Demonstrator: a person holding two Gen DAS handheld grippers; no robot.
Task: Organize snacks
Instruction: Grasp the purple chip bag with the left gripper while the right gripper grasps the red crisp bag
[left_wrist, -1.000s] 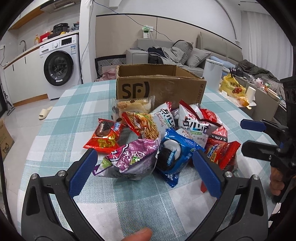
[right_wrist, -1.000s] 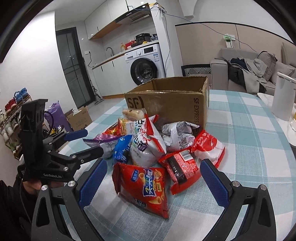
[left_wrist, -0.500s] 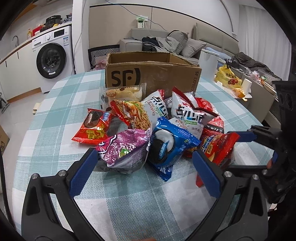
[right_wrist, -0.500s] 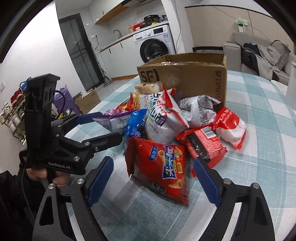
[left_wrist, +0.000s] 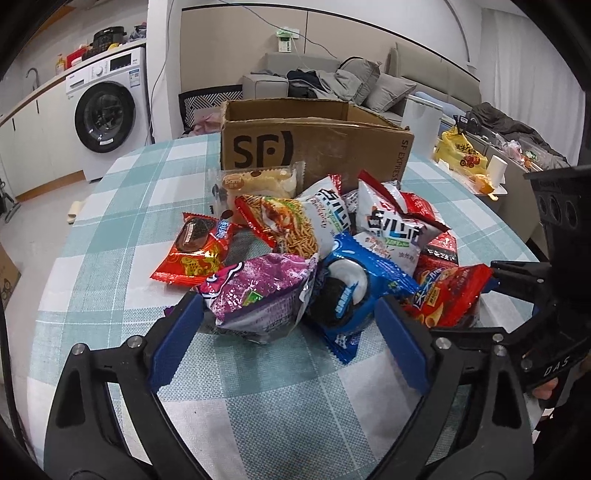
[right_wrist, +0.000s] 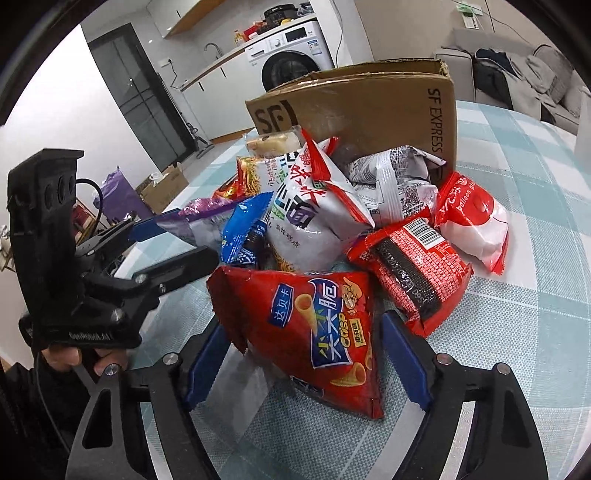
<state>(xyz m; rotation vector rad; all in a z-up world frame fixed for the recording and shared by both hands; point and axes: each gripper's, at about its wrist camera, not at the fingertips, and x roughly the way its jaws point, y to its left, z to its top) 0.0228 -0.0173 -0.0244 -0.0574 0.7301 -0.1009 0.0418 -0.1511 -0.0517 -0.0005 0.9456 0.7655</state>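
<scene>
Box (left_wrist: 314, 147) stands open beyond the pile, well ahead of both tools, so any bag must be carried over the heap (a snag could spill neighbours). Right gripper (right_wrist: 306, 365) is closing around the red bag (right_wrist: 314, 328), pads not yet pressing; a pinch on one corner could let it swing free. Left gripper (left_wrist: 288, 339), closing too, straddles purple bag (left_wrist: 258, 295) and blue pack (left_wrist: 351, 295), and could trap both.

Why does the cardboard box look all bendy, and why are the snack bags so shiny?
Left wrist view: the fisheye lens bows the cardboard box and blackens the corners; room light glints on the purple bag. Right wrist view: the box leans and curves more, and glare streaks the red crisp bag.
</scene>
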